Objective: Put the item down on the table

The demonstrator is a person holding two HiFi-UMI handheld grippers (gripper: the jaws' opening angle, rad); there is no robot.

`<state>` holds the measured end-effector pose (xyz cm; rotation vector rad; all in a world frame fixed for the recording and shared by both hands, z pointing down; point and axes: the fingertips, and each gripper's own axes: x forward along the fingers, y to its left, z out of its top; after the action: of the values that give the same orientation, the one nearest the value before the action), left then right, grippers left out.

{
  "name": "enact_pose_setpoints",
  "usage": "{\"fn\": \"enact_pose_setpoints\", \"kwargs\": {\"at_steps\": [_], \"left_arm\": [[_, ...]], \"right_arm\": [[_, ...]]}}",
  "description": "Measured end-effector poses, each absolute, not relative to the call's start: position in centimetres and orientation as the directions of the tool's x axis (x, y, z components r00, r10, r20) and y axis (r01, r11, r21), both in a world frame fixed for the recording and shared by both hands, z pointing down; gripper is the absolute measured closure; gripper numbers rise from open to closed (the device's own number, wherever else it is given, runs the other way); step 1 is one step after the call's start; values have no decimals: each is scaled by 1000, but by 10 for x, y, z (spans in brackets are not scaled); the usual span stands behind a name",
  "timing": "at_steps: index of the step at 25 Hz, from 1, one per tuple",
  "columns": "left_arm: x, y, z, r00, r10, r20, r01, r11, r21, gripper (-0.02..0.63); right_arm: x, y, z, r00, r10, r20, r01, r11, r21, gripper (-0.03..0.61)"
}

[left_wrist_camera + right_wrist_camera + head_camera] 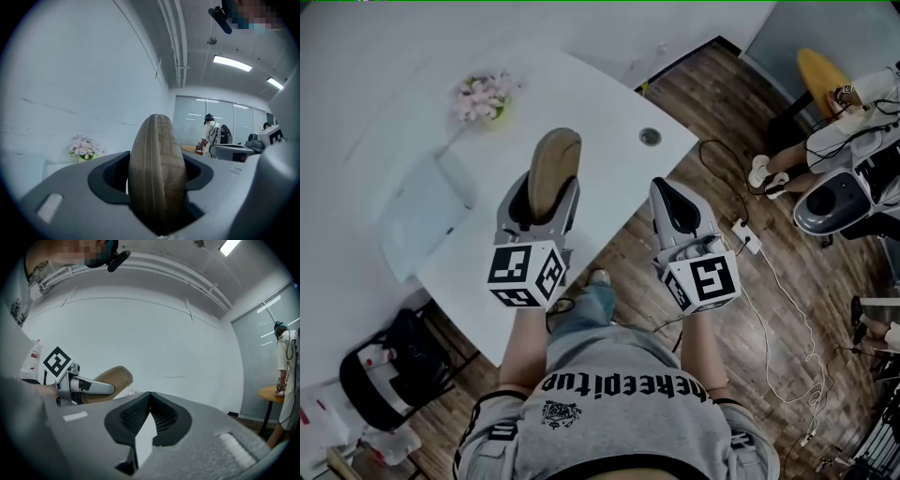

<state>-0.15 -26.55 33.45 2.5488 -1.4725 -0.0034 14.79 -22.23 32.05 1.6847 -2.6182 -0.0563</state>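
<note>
A tan zippered pouch stands on edge between the jaws of my left gripper, which is shut on its lower half. The pouch hangs over the near part of the white table; touching or apart, I cannot tell. The left gripper view shows the pouch edge-on with its zip facing me, filling the left gripper. My right gripper hovers beside the table's near-right edge, shut with nothing in it. In the right gripper view the right gripper has its tips meeting, with the pouch off to the left.
A pot of pink flowers stands at the table's far side, a flat white folder at its left, a round cable port near the right edge. Cables and a power strip lie on the wood floor. A black bag sits lower left.
</note>
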Motion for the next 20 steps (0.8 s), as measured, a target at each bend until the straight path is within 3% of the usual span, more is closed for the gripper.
{"fn": "enact_pose_setpoints", "kwargs": {"at_steps": [20], "left_arm": [[6,-359,443,496,-787,366,-868,-464,179,307]], "right_arm": [[149,-307,358,-404,-905,135,-913,408,3,581]]}}
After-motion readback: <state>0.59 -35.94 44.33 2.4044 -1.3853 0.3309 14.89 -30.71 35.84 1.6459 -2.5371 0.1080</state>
